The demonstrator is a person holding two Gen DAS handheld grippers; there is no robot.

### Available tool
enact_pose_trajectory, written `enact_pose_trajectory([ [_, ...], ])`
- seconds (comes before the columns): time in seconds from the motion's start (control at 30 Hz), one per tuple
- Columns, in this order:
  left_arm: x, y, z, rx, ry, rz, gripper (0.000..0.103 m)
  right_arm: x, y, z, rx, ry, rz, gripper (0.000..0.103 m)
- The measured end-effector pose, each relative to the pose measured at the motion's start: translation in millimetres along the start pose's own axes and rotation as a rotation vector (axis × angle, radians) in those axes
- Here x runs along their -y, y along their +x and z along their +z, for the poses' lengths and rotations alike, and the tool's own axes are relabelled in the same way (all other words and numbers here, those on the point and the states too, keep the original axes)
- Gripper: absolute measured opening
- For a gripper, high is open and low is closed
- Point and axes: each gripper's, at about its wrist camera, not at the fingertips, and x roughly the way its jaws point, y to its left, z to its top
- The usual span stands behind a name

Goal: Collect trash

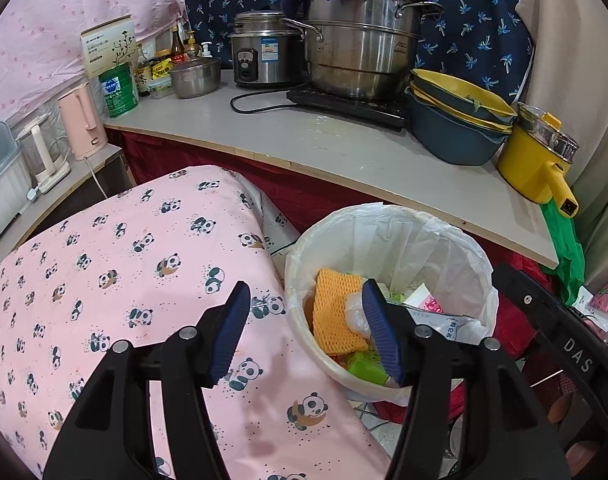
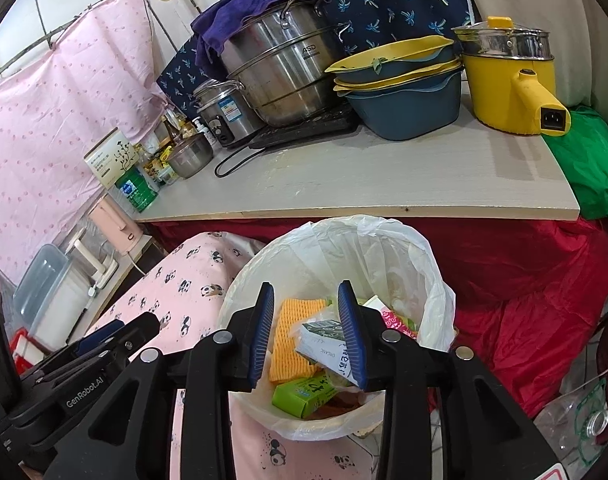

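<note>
A white trash bin lined with a clear bag stands below the counter; it also shows in the right wrist view. Inside lie an orange foam net, a green carton, a printed paper packet and a pink wrapper. My left gripper is open and empty, over the bin's left rim and the panda cloth. My right gripper is open and empty, held above the bin's opening. The left gripper's body shows at lower left in the right wrist view.
A pink panda-print cloth covers a surface left of the bin. The counter carries a steel steamer pot, rice cooker, stacked blue-yellow basins and a yellow electric pot. Red fabric lies to the right.
</note>
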Motion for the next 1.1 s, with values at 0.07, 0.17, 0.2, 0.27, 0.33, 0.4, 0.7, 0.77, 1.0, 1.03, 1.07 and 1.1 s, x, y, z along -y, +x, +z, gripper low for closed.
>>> enact_pose_trajectory([
  [0.07, -2, -4, -3, 0.009, 0.004, 0.013, 0.063, -2, -3, -2, -0.002, -0.015, -0.004, 0.041],
  [0.17, -4, -9, -8, 0.015, 0.012, 0.026, 0.066, -7, -8, -7, -0.006, -0.044, -0.014, 0.05],
  [0.2, -5, -10, -10, 0.013, 0.012, 0.03, 0.066, -9, -10, -9, -0.007, -0.058, -0.02, 0.054],
  [0.27, -8, -13, -15, 0.011, 0.01, 0.035, 0.067, -12, -14, -13, -0.007, -0.08, -0.031, 0.06],
  [0.33, -11, -15, -20, 0.01, 0.01, 0.046, 0.071, -15, -19, -18, -0.007, -0.095, -0.041, 0.068],
  [0.4, -13, -18, -26, 0.011, 0.01, 0.062, 0.075, -18, -23, -22, -0.006, -0.111, -0.052, 0.072],
  [0.7, -21, -32, -46, 0.023, 0.018, 0.118, 0.088, -37, -38, -39, -0.016, -0.216, -0.102, 0.084],
  [0.77, -24, -34, -50, 0.02, 0.012, 0.126, 0.089, -40, -39, -43, -0.026, -0.232, -0.105, 0.084],
  [1.0, -27, -40, -63, 0.018, 0.013, 0.149, 0.092, -46, -41, -61, -0.065, -0.28, -0.115, 0.086],
  [1.03, -27, -40, -65, 0.015, 0.017, 0.153, 0.092, -47, -42, -63, -0.067, -0.286, -0.116, 0.089],
  [1.07, -28, -41, -67, 0.012, 0.017, 0.152, 0.092, -47, -43, -64, -0.064, -0.289, -0.115, 0.093],
  [1.1, -28, -41, -69, 0.009, 0.015, 0.151, 0.092, -47, -45, -66, -0.057, -0.292, -0.119, 0.097],
])
